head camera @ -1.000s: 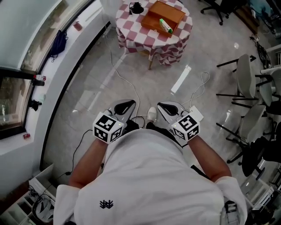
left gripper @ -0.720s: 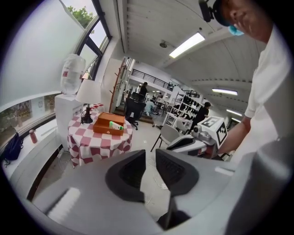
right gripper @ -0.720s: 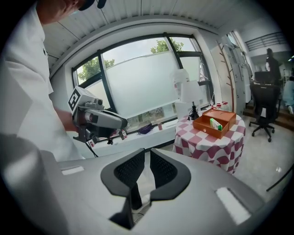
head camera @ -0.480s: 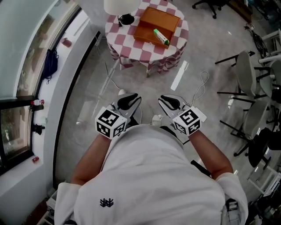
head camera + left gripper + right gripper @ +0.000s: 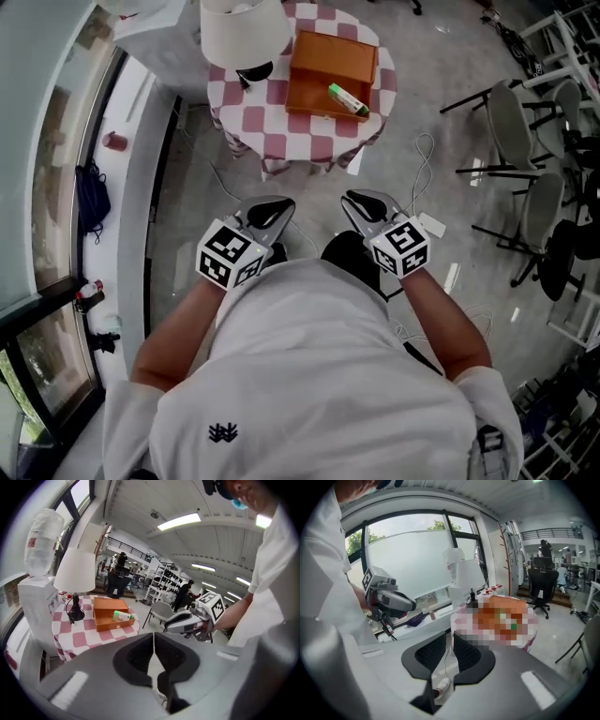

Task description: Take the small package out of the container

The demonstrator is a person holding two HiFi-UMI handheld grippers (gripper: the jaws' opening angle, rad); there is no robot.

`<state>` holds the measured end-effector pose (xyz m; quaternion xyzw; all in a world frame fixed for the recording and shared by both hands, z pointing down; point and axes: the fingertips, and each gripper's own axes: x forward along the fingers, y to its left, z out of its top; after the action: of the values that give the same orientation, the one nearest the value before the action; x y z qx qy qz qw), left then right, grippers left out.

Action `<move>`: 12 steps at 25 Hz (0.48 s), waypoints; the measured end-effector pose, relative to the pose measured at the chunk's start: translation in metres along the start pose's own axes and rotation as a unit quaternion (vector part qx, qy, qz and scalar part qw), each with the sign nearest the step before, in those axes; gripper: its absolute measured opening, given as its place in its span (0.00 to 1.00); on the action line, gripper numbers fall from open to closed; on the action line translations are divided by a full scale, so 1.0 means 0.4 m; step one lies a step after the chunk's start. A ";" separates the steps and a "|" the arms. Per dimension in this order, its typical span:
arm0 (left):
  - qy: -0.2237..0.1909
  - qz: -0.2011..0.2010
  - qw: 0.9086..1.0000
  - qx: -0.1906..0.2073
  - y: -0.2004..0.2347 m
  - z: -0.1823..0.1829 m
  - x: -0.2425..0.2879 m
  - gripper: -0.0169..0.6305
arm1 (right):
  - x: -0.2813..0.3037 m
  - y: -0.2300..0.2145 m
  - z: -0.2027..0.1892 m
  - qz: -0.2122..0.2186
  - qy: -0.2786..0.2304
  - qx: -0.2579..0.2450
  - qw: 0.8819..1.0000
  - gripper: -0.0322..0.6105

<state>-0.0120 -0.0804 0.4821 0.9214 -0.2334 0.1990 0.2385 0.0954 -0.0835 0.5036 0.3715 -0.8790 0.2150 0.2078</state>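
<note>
An orange wooden container [image 5: 333,67] rests on a round table with a red-and-white check cloth [image 5: 281,127]. A small green-and-white package [image 5: 348,98] lies at the container's right side; the left gripper view shows this package [image 5: 123,616] in the container [image 5: 112,613]. My left gripper [image 5: 267,214] and right gripper [image 5: 366,205] are both shut and empty. They are held side by side at waist height over the floor, well short of the table. In the right gripper view the tabletop is blurred.
A lamp with a white shade [image 5: 246,33] stands on the table left of the container. Chairs [image 5: 525,141] crowd the right side. Cables [image 5: 422,164] and a white power block [image 5: 433,225] lie on the floor. A window ledge [image 5: 141,187] runs along the left.
The table and container have shifted left and come nearer in the head view as the person walks toward them. Both grippers stay shut, held in front of the body.
</note>
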 end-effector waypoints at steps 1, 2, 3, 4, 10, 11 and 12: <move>0.004 -0.007 1.000 0.004 0.024 0.001 -0.004 0.12 | 0.019 -0.010 0.012 -0.009 0.000 -0.002 1.000 0.11; 0.008 -0.011 1.000 0.007 0.046 0.004 -0.008 0.11 | 0.038 -0.023 0.024 -0.018 0.000 -0.006 1.000 0.11; 0.010 -0.013 1.000 0.007 0.066 0.007 -0.012 0.11 | 0.056 -0.036 0.034 -0.025 0.002 -0.009 1.000 0.11; 0.010 -0.013 1.000 0.006 0.080 0.010 -0.016 0.11 | 0.071 -0.051 0.042 -0.029 0.006 -0.012 0.999 0.11; -0.009 0.011 0.999 -0.028 0.154 0.058 -0.017 0.11 | 0.155 -0.210 0.079 -0.052 0.033 -0.043 0.997 0.12; -0.012 0.018 0.999 -0.032 0.161 0.069 -0.015 0.11 | 0.168 -0.244 0.080 -0.054 0.041 -0.048 0.997 0.13; -0.014 0.023 0.999 -0.035 0.166 0.081 -0.012 0.11 | 0.181 -0.277 0.079 -0.054 0.051 -0.054 0.996 0.13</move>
<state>-0.0425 -0.1476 0.4765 0.9095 -0.2648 0.1832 0.2628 0.1250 -0.2112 0.5403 0.3952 -0.8563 0.1741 0.2834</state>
